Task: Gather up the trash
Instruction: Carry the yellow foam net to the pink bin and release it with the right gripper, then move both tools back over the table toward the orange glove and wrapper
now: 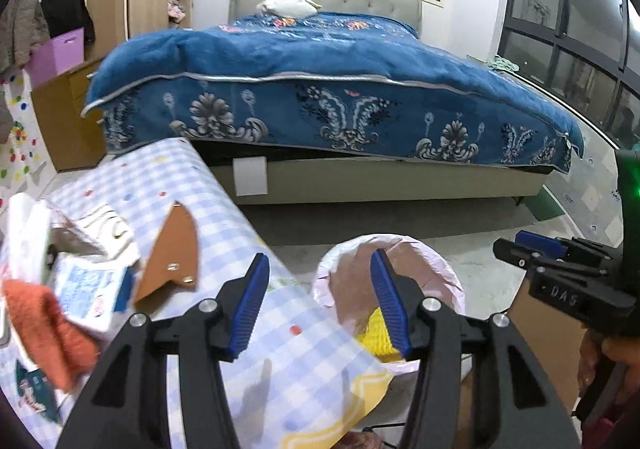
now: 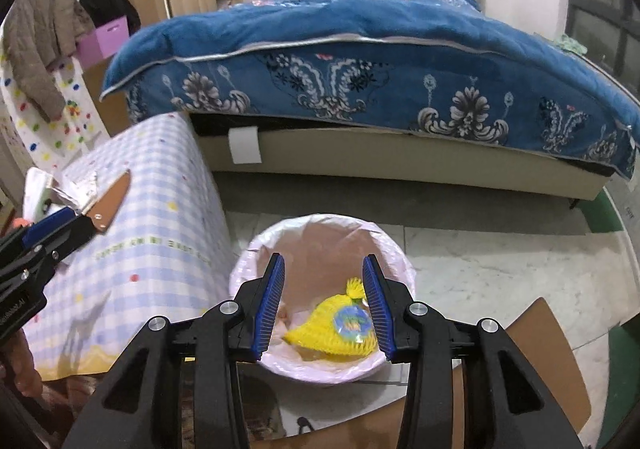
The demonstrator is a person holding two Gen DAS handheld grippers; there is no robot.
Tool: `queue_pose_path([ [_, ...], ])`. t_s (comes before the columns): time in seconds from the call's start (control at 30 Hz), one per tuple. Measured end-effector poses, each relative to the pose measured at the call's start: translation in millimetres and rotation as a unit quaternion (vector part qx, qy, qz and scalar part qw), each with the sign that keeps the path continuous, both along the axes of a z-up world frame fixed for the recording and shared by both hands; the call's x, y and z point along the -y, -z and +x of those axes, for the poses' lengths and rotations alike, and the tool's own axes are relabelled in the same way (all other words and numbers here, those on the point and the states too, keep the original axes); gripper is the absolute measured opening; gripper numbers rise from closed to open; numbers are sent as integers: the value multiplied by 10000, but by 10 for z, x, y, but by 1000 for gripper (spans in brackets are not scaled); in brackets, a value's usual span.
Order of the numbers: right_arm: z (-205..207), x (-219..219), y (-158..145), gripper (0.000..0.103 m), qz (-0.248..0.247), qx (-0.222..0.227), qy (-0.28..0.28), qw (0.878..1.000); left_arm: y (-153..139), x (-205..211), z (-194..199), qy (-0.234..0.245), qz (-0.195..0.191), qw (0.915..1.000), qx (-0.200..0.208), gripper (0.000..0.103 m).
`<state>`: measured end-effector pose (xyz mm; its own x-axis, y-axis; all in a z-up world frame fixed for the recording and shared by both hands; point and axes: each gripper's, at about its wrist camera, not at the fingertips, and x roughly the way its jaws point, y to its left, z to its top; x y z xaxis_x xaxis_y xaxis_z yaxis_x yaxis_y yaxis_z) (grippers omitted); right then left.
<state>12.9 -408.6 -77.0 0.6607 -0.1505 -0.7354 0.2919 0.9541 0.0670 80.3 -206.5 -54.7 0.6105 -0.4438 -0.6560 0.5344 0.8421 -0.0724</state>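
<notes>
Left gripper (image 1: 320,305): nearest my lens; jaws apart with nothing between the pads, hanging over the table edge and the bin rim, I judge free after a drop.
Table (image 1: 256,329): at 8 o'clock in my left view, under a checked cloth. On it lie an orange cloth (image 1: 44,329), a blue-printed packet (image 1: 86,295), white paper (image 1: 108,225) and a brown sheath (image 1: 172,257); I take some of it for trash not yet collected.
Bin (image 2: 320,221): at 6 o'clock in my right view, on the floor just beside the table, so drops are short. A pink liner covers it.
Yellow net (image 2: 336,323): the trash, lying inside the bin.
Right gripper (image 2: 324,305): spread, pads clear of everything, right above the bin mouth.
Bed (image 2: 360,49): at 12 o'clock, well apart, under a blue quilt.
</notes>
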Motion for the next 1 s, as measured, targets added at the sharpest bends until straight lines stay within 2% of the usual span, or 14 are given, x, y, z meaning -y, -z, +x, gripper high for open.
queue_pose_path([
  [0.13,-57,-100,-97,42,220,185,-70,9996,-69,-194,-92,-99,8,9999,79,52],
  [0.3,-86,-381,-233,42,450,335,-487,9972,-136,-509,-209,-329,-34,9994,87,59],
  [0.43,-59,-755,-350,43,522,399,-987,9929,-171,-802,-309,-610,85,9980,147,61],
  [0.6,86,-1244,-422,49,429,384,-1575,9858,-173,-1225,-374,-1038,112,9945,119,66],
  [0.83,282,-1738,-467,59,373,414,-2159,9748,-121,-2010,-405,-1928,222,9810,63,72],
  [1.0,395,-2091,-509,60,258,505,-2515,9662,-20,-2463,-393,-2453,234,9692,-58,74],
])
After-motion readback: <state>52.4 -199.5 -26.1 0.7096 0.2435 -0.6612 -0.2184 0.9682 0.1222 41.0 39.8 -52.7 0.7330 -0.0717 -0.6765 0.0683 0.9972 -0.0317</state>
